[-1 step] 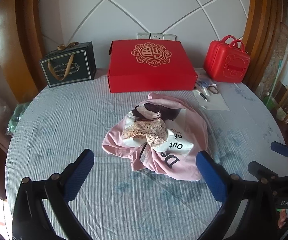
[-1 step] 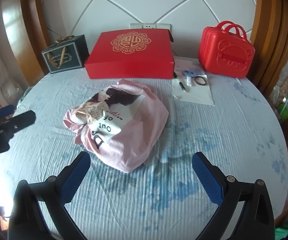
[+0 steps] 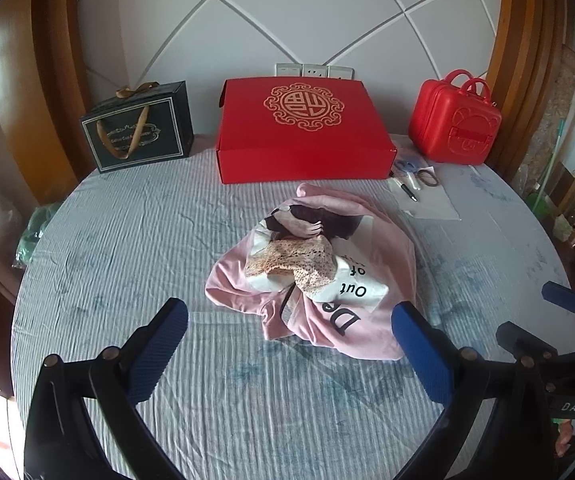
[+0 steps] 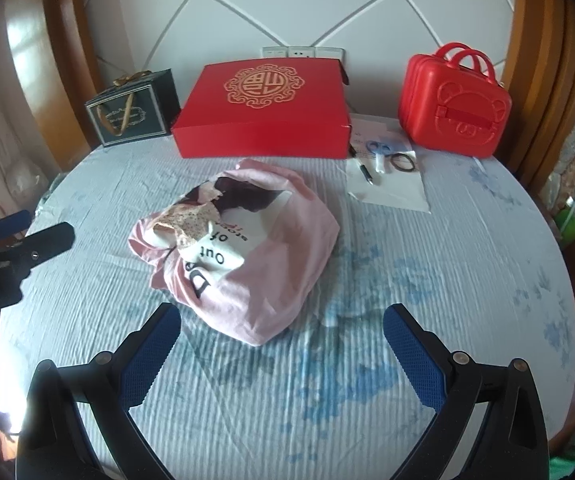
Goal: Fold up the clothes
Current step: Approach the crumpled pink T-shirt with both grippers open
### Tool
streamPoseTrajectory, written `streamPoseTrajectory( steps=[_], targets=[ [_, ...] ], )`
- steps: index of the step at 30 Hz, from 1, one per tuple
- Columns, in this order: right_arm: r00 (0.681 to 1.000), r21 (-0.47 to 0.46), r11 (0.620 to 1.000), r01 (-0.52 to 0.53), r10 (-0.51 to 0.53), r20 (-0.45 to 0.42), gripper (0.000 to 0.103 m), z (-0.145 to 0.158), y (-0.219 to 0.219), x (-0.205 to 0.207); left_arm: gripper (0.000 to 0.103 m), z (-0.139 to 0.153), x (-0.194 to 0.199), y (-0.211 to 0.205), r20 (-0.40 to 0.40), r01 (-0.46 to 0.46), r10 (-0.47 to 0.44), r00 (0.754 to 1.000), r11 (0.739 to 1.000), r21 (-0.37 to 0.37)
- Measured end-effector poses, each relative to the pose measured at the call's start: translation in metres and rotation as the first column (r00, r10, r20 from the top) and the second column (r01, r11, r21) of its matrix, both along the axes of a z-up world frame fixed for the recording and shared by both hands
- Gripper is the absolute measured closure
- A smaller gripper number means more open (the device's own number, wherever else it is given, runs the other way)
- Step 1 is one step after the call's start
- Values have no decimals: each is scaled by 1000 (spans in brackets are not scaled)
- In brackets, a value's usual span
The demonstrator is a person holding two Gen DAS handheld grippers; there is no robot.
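- Pink crumpled shirt (image 3: 319,276) lies mid-table on the pale blue tablecloth (image 3: 127,240).
- Left gripper (image 3: 287,344) spread wide, empty, just short of its near edge.
- Right gripper (image 4: 281,344) likewise gaping, shirt ahead, slightly left.

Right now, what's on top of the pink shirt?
A beige spotted cloth lies crumpled on the bunched pink shirt. Anything under the heap is hidden. Both the left gripper and right gripper are open, clear of it.

front, sides: bare tablecloth (image 4: 427,280) | rear: red box (image 4: 263,120), red case (image 4: 453,100)
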State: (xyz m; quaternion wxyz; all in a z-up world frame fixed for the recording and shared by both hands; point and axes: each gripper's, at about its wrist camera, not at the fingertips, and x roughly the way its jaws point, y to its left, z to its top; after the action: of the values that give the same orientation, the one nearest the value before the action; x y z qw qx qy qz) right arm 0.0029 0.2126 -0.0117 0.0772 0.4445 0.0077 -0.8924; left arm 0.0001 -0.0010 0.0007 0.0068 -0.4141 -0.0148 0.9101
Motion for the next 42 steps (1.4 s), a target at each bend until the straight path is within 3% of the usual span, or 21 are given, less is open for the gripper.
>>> streamPoseTrajectory(
  steps=[11,42],
  targets=[
    [999,32,999,-33,33,21,0,-3,-11,-11,0,-6,-8,-16,65,-50,49,997,999,13],
    [1000,53,999,-13,12,20,0,-7,-13,-17,0,-7,-13,-19,73,-32,32,997,999,4]
  ],
)
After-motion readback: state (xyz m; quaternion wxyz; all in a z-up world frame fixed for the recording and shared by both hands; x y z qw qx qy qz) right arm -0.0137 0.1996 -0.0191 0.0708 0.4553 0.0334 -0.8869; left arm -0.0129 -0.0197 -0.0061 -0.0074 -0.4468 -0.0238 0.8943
